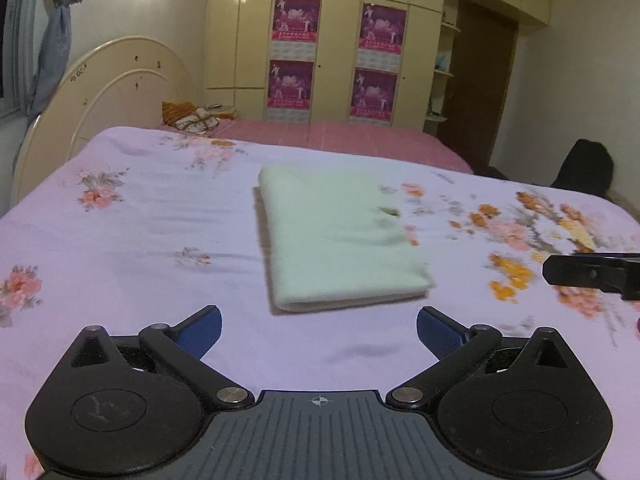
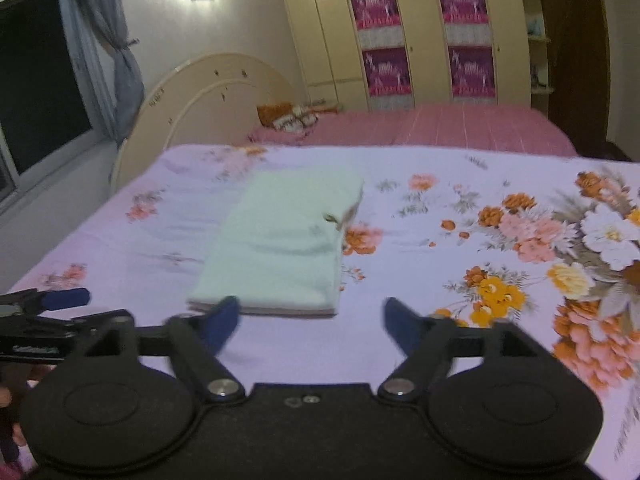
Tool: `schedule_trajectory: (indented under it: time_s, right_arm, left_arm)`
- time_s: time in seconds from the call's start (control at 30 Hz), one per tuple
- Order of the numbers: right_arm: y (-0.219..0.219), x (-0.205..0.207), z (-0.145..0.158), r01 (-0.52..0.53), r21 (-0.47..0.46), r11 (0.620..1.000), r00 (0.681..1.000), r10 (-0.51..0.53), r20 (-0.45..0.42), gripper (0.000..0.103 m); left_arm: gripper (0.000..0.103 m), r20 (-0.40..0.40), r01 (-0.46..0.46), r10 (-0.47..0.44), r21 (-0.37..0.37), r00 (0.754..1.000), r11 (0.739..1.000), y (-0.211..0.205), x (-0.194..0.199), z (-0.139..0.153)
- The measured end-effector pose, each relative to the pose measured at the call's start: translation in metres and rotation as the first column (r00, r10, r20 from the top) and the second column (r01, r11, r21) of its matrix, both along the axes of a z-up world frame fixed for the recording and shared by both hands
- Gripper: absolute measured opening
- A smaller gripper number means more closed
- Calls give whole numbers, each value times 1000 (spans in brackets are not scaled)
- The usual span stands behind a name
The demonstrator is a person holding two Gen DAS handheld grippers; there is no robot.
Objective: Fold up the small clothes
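Folded pale green cloth (image 1: 340,236) lying flat on the flowered bed sheet (image 1: 140,220)
Left tongs (image 1: 319,332) and right tongs (image 2: 312,322) both gape wide, empty, clear of the cloth's near edge

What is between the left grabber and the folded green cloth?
Nothing but bare lilac flowered bedsheet. The left wrist view shows the open left gripper short of the folded pale green cloth.

Both wrist views low, tilted down, sharing bed (image 1: 140,208) (wardrobe (image 2: 420,40) beyond)
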State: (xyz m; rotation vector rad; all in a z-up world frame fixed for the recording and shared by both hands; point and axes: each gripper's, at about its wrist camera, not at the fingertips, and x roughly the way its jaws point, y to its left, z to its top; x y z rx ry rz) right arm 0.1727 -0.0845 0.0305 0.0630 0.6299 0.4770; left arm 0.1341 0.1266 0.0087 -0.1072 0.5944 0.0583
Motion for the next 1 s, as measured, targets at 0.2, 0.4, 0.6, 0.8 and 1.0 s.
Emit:
schedule_trajectory:
  time_s: [0.2,0.4,0.6,0.8,1.0]
  right_arm:
    - [6,-53,24,19,-15,1000,998,-18,65,102]
    - [6,-85,32,34,-24,999,996,-32,84,102]
    - [5,-106,30,43,-54,998,995,-38,92,102]
    - [6,-116,32,48,-55,997,994,-42,105,102]
    - [4,-120,38,63,-58,996,990,-55,130,102]
  left_arm:
    - [103,45,-4,3,20,999,1000,-22,-49,22]
    - [103,75,-6,5,20,997,1000,-25,-86,35]
    - [103,88,-30,29,17,996,999,-22,-107,39]
    - [103,98,-34,32,22,995,999,-22,-114,40]
    - [103,110,-10,6,33,994,999,-28,-112,42]
